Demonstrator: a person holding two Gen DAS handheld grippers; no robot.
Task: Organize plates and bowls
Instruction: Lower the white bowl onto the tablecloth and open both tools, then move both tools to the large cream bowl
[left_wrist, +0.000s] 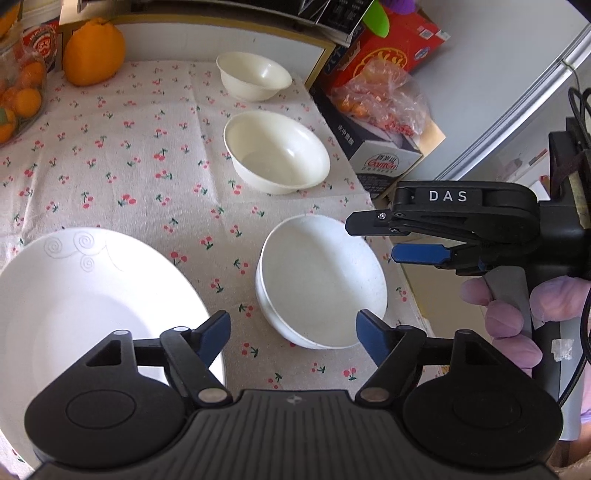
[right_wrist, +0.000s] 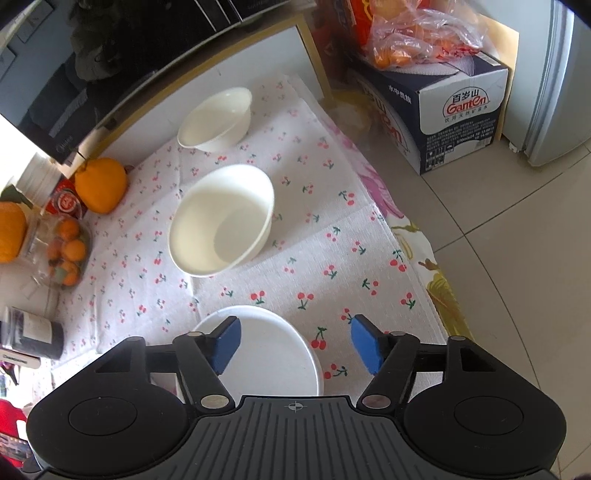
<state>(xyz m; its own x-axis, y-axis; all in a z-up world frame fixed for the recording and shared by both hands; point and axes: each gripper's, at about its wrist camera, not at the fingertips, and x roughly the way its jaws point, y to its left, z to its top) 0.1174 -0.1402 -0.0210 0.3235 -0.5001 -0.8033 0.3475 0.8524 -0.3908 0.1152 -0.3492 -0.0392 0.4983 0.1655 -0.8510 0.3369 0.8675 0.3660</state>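
Left claw (left_wrist: 293, 338) spread, empty, above desk (left_wrist: 147, 177) between plate (left_wrist: 85, 302) and stacked bowls (left_wrist: 321, 288). Right claw (right_wrist: 295, 345) spread over stack, apparently not touching.

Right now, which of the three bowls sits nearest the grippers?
The white bowl at the near end of the row, beside the plate. It looks like two stacked. The cream bowl and the small bowl stand farther back.
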